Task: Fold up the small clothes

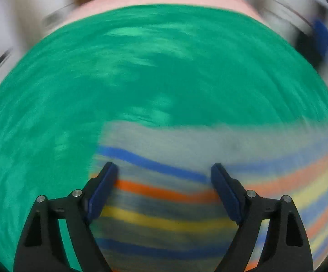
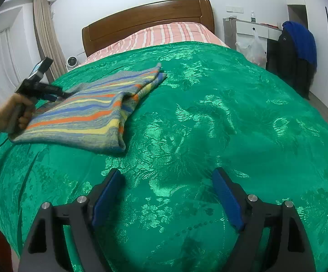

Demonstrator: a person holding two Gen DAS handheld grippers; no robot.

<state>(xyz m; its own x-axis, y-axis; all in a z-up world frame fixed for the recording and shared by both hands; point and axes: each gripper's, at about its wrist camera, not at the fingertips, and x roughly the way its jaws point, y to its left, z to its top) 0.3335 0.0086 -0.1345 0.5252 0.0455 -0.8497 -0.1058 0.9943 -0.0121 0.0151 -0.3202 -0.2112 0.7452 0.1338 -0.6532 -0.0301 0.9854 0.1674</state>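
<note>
A folded striped knit garment (image 2: 91, 111), grey with blue, orange and yellow bands, lies on the green bedspread (image 2: 209, 124) at the left. My left gripper (image 1: 164, 170) is open just above the garment (image 1: 164, 204); that view is motion-blurred. In the right wrist view the left gripper (image 2: 61, 94) is held by a hand over the garment's far left edge. My right gripper (image 2: 167, 176) is open and empty above bare bedspread, to the right of the garment and nearer the camera.
A wooden headboard (image 2: 148, 18) and a pink striped sheet (image 2: 164, 34) are at the far end of the bed. A chair with dark and blue clothes (image 2: 297, 52), a plastic bag (image 2: 252, 49) and a white desk (image 2: 252, 27) stand at the right.
</note>
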